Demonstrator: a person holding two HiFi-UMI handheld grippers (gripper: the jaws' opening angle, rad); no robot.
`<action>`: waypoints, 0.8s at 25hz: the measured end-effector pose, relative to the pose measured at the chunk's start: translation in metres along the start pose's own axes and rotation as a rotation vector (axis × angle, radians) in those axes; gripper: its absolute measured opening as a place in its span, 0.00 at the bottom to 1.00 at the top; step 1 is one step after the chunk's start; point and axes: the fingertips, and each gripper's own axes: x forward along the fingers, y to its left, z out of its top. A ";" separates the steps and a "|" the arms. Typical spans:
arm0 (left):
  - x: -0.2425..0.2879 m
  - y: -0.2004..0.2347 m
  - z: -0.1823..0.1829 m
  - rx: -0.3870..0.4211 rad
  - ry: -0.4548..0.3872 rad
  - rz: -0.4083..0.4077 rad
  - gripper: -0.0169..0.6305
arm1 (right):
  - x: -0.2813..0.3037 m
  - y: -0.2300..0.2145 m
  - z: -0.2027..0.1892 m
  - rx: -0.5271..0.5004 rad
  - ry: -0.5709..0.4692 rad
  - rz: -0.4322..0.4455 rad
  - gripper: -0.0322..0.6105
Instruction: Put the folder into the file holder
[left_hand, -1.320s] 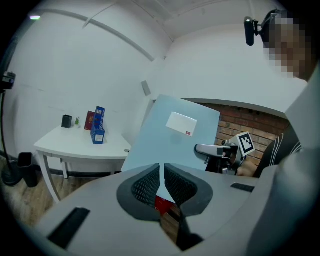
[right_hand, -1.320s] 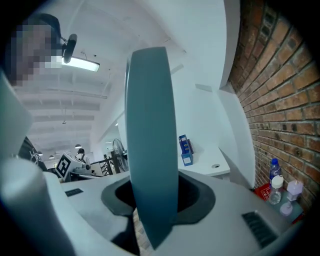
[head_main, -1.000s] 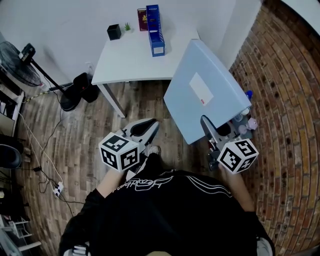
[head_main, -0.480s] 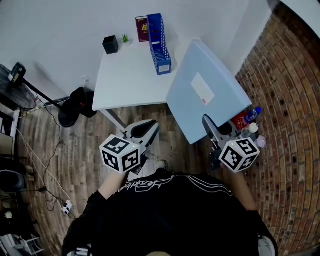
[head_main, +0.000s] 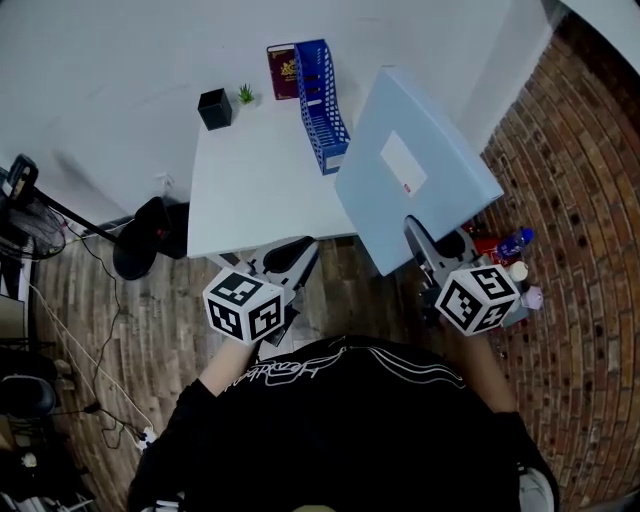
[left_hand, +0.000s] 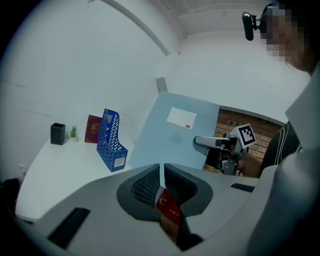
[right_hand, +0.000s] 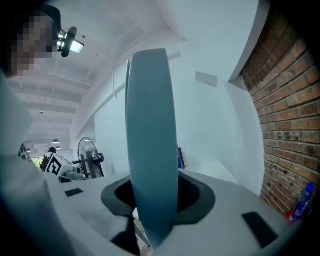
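— Now, item one, the folder (head_main: 440, 175): where does it sit against the jaws?
— Light blue, one piece. The right gripper (head_main: 412, 228) has it by its near edge. In the right gripper view it stands edge-on and upright between the two pads, which are partly apart and pressed on its two faces.
— Location of the item?
— Held in the air, tilted, over the right front corner of the white table (head_main: 250, 190). It is just to the right of the file holder (head_main: 322, 100) and not in it.
— Item two, the left gripper (left_hand: 161, 167)?
— Jaws drawn together to a thin slit, nothing between the pads. It is held low at the table's near edge.
— Markings on the folder?
— One white label (head_main: 403, 164) on the upper face, with a small red mark at one corner. The print is too small to read.
— Other writing?
— The file holder, blue mesh, carries a pale label on its near end, which is unreadable. Behind it a maroon book (head_main: 281, 72) has a gold emblem, not legible.
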 end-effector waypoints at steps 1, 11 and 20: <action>0.001 0.004 0.001 0.003 0.000 0.002 0.11 | 0.005 -0.001 0.003 -0.001 -0.009 -0.007 0.29; 0.010 0.032 0.005 0.036 0.012 0.041 0.11 | 0.045 -0.009 0.033 -0.036 -0.065 -0.024 0.29; 0.021 0.060 0.014 0.026 0.019 0.064 0.11 | 0.090 -0.023 0.055 -0.046 -0.097 -0.027 0.29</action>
